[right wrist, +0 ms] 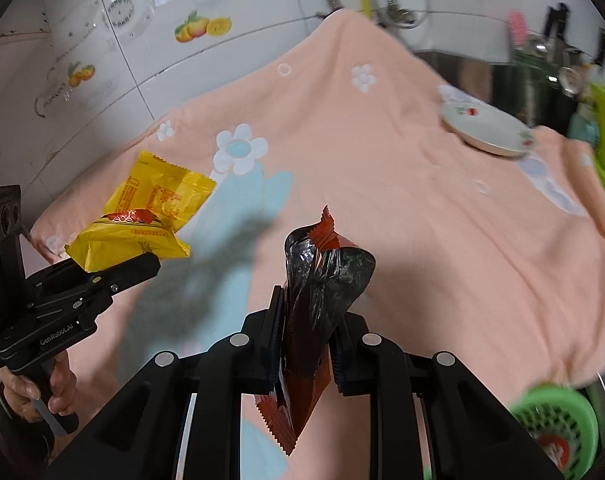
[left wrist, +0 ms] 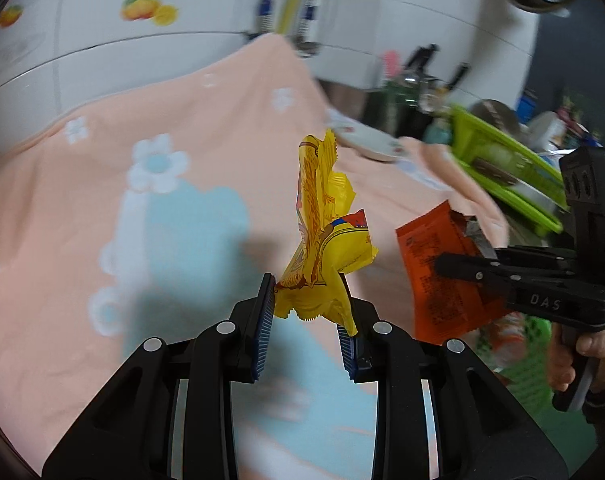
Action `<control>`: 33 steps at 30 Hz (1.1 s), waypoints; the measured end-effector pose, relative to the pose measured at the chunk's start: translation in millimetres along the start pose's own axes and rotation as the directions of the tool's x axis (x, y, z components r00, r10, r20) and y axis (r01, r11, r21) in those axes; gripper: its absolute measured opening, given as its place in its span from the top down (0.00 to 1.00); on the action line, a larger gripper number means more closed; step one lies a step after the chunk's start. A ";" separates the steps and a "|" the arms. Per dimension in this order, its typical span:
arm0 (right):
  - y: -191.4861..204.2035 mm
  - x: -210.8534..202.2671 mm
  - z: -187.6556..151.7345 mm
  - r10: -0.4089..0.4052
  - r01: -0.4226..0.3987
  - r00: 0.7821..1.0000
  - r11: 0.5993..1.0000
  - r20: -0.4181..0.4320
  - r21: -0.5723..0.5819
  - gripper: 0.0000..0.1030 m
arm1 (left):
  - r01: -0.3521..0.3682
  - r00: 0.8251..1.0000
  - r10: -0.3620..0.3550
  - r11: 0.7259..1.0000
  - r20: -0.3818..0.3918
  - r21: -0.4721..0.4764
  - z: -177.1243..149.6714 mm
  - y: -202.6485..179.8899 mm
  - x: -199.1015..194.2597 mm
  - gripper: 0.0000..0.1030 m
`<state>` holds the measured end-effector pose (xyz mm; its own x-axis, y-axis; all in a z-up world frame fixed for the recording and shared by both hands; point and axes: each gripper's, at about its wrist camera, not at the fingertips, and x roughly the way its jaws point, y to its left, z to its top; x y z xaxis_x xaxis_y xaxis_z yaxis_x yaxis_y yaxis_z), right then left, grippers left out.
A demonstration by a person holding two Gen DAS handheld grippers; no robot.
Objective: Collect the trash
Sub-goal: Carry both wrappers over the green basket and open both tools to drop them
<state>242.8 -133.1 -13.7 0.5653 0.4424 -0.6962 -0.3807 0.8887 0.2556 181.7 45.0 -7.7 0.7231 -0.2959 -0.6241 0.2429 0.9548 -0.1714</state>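
Observation:
My left gripper [left wrist: 308, 300] is shut on a crumpled yellow snack wrapper [left wrist: 322, 232], which stands up from the blue pads above the peach flowered cloth [left wrist: 102, 200]. My right gripper [right wrist: 308, 320] is shut on an opened red-orange wrapper with a dark shiny inside [right wrist: 322, 280]. In the left wrist view the right gripper [left wrist: 454, 264] comes in from the right, holding the orange wrapper [left wrist: 434, 264]. In the right wrist view the left gripper [right wrist: 130, 266] shows at the left with the yellow wrapper [right wrist: 150, 208]. Both are lifted off the cloth.
A white plate with a red flower print [right wrist: 486, 128] lies at the cloth's far right. A green perforated basket [right wrist: 558, 424] sits low at the right, with a green rack [left wrist: 502, 168] beyond the plate. White tiled wall with fruit stickers [right wrist: 202, 26] runs behind.

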 end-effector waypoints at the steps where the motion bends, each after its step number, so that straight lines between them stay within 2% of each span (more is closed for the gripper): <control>1: -2.3 -6.8 -5.1 -0.009 0.009 1.000 1.000 0.005 0.001 0.81 | 0.015 1.000 -0.015 1.000 0.000 0.006 -2.3 -9.4 -0.7 0.72; 7: -33.1 -60.2 -53.7 -0.092 0.092 0.996 0.995 0.015 0.030 0.81 | 0.120 0.993 -0.119 0.990 -0.013 0.080 -22.7 -77.8 1.0 0.72; 11: -64.0 -91.9 -87.9 -0.154 0.153 0.988 0.985 0.010 0.079 0.81 | 0.188 0.982 -0.183 0.974 -0.054 0.125 -37.9 -122.1 10.9 0.72; 16: -101.9 -119.0 -125.8 -0.236 0.237 0.971 0.962 -0.018 0.138 0.79 | 0.247 0.967 -0.232 0.955 -0.109 0.166 -52.9 -163.5 25.1 0.72; 22: -127.0 -141.3 -156.9 -0.306 0.308 0.951 0.936 -0.038 0.173 0.79 | 0.296 0.950 -0.266 0.935 -0.166 0.196 -65.6 -199.8 40.5 0.72; 26: -137.9 -150.9 -180.0 -0.324 0.329 0.944 0.922 -0.058 0.205 0.71 | 0.315 0.939 -0.271 0.924 -0.210 0.216 -73.4 -220.3 54.2 0.72; 29: -143.9 -154.1 -193.4 -0.327 0.335 0.942 0.915 -0.072 0.227 0.56 | 0.310 0.937 -0.256 0.923 -0.236 0.229 -77.0 -230.4 63.6 0.69; 31: -147.4 -157.2 -199.7 -0.328 0.335 0.942 0.910 -0.072 0.243 0.51 | 0.313 0.933 -0.253 0.921 -0.258 0.231 -82.0 -235.0 69.9 0.68; 33: -149.7 -160.0 -202.5 -0.326 0.332 0.943 0.907 -0.066 0.258 0.43 | 0.304 0.933 -0.239 0.923 -0.267 0.236 -84.6 -236.1 74.1 0.63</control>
<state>61.2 -361.3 -76.4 0.6086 0.1195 -0.7844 0.0307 0.9843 0.1737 123.2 -199.9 -78.0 0.4440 -0.4974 -0.7453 0.5964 0.7848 -0.1684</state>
